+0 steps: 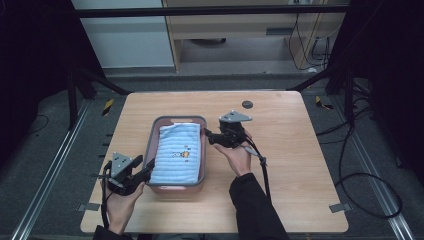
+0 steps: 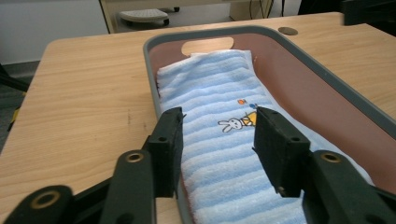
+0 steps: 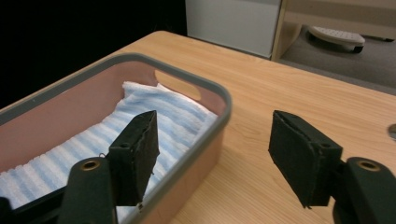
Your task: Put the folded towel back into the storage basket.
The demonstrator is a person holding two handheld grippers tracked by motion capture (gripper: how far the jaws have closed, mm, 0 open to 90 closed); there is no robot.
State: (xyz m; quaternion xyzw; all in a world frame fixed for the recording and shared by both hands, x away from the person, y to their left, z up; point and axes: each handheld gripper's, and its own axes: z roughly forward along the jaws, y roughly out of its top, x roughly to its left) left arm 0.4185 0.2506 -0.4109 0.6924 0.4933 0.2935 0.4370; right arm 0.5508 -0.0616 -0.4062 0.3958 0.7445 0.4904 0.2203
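- One folded light-blue striped towel (image 1: 177, 152) with a small rabbit print lies flat inside the pink grey-rimmed basket (image 1: 157, 129), centre of the high view.
- Left gripper (image 2: 218, 140): jaws wide apart, astride the towel's near end, holding nothing.
- Right gripper (image 3: 212, 156): jaws wide apart, straddling the basket's rim, gripping nothing.
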